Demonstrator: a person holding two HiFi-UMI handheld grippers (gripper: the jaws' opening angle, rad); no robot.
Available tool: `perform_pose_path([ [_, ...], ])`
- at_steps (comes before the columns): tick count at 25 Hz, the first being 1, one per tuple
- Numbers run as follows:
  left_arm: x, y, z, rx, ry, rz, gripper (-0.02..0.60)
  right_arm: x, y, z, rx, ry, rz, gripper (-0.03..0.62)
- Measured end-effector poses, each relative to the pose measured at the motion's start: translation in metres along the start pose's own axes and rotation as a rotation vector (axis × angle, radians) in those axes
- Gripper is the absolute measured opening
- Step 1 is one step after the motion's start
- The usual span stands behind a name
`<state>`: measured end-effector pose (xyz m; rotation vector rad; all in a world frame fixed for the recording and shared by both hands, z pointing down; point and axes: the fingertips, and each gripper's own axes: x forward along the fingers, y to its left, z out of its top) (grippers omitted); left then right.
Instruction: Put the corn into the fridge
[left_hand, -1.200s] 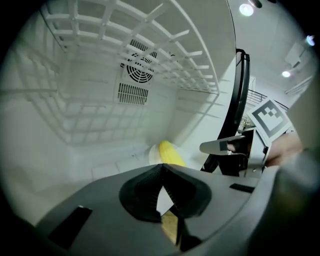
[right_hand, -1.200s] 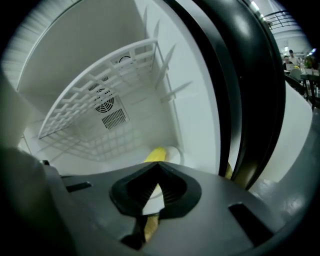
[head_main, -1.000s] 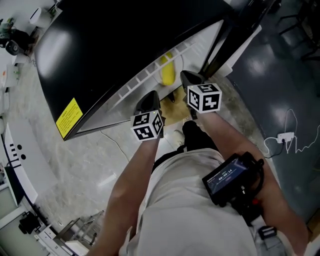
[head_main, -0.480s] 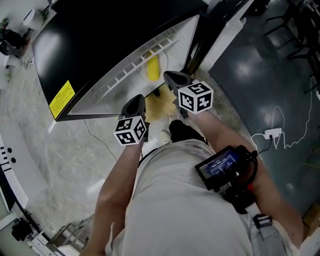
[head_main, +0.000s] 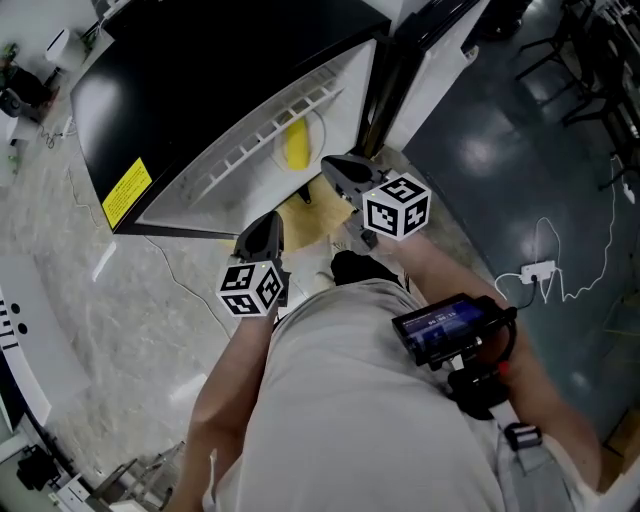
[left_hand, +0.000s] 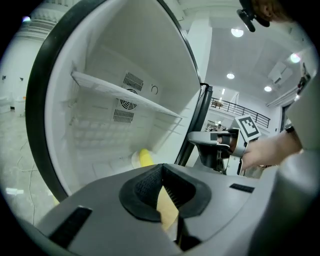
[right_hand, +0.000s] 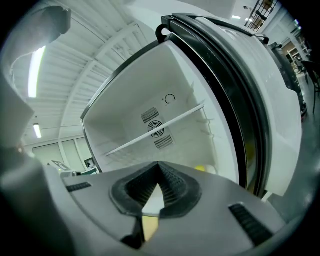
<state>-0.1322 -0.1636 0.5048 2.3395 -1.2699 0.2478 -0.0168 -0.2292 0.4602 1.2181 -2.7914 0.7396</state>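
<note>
The yellow corn (head_main: 296, 146) lies inside the open white fridge (head_main: 250, 150), on a white plate (left_hand: 134, 160) on the fridge floor. It also shows in the left gripper view as corn (left_hand: 145, 157) and, small, in the right gripper view as corn (right_hand: 200, 168). My left gripper (head_main: 262, 236) hangs outside the fridge, in front of its opening, jaws shut with nothing between them. My right gripper (head_main: 340, 172) is a little further forward, beside the fridge's edge, also shut and empty. The left gripper view shows the right gripper (left_hand: 215, 145) to its right.
The black fridge door (head_main: 200, 70) with a yellow label (head_main: 125, 192) stands open at the left. A wire shelf (right_hand: 155, 130) crosses the fridge interior. A piece of cardboard (head_main: 310, 220) lies on the floor below the grippers. A cable and socket (head_main: 540, 270) lie at the right.
Both grippers have drawn back from the fridge opening toward my body, the left one further. The corn stays where it was inside the fridge.
</note>
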Motion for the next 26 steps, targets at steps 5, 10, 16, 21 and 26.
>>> perform_pose_path([
  [5, -0.015, -0.014, 0.007, 0.003, -0.032, -0.042, 0.008, -0.019, 0.011, -0.004, -0.003, 0.005, 0.027, 0.006],
  [10, -0.029, -0.021, 0.007, 0.014, -0.04, -0.067, 0.008, -0.036, 0.02, -0.015, 0.022, 0.01, 0.033, 0.006],
  [16, -0.036, -0.023, -0.001, 0.016, -0.032, -0.076, 0.008, -0.05, 0.019, -0.03, 0.032, 0.02, 0.019, 0.006],
  [21, -0.037, -0.026, -0.003, 0.017, -0.033, -0.079, 0.008, -0.057, 0.022, -0.032, 0.011, 0.025, 0.011, 0.006],
  [26, -0.034, -0.029, -0.005, 0.022, -0.023, -0.082, 0.008, -0.057, 0.023, -0.034, 0.011, 0.025, 0.008, 0.006],
])
